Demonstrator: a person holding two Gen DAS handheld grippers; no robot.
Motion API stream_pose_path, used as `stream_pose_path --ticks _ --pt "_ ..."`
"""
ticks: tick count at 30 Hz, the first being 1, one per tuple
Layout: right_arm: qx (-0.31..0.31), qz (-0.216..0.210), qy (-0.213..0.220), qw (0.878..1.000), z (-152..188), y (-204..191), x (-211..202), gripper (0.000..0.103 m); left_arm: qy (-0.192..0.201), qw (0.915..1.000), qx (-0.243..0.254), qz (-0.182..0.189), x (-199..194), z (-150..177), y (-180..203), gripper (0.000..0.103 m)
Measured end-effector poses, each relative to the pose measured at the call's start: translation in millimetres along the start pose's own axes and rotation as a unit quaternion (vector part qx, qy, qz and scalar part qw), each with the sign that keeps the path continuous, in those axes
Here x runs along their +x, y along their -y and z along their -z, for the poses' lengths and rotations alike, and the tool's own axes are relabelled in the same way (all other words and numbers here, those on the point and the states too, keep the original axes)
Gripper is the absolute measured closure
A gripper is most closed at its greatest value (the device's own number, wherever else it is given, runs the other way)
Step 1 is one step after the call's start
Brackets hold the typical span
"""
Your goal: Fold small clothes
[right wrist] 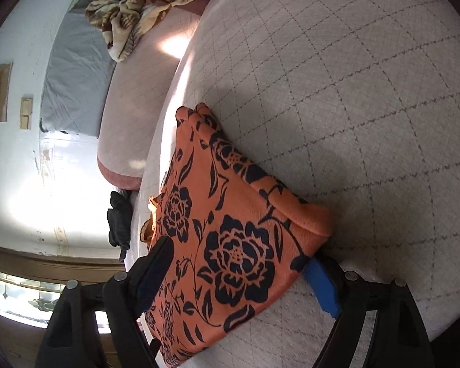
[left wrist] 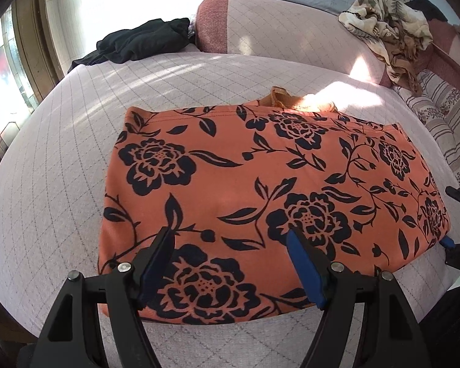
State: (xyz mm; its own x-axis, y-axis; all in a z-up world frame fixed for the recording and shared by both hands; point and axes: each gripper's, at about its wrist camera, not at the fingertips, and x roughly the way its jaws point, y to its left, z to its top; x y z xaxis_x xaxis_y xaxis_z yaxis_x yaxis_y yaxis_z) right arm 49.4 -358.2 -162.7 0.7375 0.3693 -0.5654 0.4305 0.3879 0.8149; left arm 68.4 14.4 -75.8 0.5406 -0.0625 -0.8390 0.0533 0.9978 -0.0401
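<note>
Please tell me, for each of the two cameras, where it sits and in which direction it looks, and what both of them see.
Left wrist: sits behind the left gripper, above the orange floral garment, looking across the quilted bed cover; its open fingers show.
Right wrist: sits behind the right gripper, rolled sideways at the garment's folded corner; its fingers straddle that edge.
Shared: the garment, the black clothes, the beige floral blanket; the right gripper also appears in the left view.

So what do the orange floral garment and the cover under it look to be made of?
Orange floral garment: probably soft matte knit or fleece; its folded edge rolls thick and slightly fuzzy in the right wrist view. Bed cover: seemingly quilted woven cotton, matte pale pink, with stitched diamond grid lines.
</note>
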Motion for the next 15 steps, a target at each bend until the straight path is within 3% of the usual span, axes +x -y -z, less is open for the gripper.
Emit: stream_pose_path --ticks 2,3,4,5,11,13,14,15 --pt "0.007 -0.002 0.006 1.000 -2.2 -0.3 1.3 0.020 -0.001 1.0000 0.007 0.002 2.9 -0.6 7.5 0.027" --pt "0.001 0.000 0.009 1.000 -2.8 -2.6 0.6 0.033 -0.001 0.9999 0.011 0.003 4.0 -0.7 11.1 0.027" --pt "-0.018 -0.001 0.004 1.000 -4.7 -6.6 2.4 0.081 -0.001 0.9999 0.016 0.004 4.8 -0.6 15.0 0.027" --pt "-0.037 0.007 -0.005 0.999 -5.3 -11.3 4.8 0.094 -0.001 0.9998 0.021 0.003 5.6 -0.6 18.0 0.027" --pt "-0.142 0.046 0.044 0.988 9.1 -41.7 -25.0 0.094 0.030 0.9993 0.020 0.002 -2.6 -7.2 21.4 0.027" --pt "-0.127 0.093 0.009 0.988 8.7 -19.7 -4.9 0.091 0.012 0.9998 0.017 0.006 7.7 -11.2 23.1 0.027" --pt "-0.096 0.086 -0.022 0.991 7.4 -3.3 5.3 0.089 0.001 0.9998 0.021 0.007 13.4 -11.9 24.4 0.027" --pt "-0.077 0.061 -0.016 0.995 5.4 3.7 0.3 0.089 -0.003 0.9997 0.026 0.004 17.7 -12.2 25.5 0.027"
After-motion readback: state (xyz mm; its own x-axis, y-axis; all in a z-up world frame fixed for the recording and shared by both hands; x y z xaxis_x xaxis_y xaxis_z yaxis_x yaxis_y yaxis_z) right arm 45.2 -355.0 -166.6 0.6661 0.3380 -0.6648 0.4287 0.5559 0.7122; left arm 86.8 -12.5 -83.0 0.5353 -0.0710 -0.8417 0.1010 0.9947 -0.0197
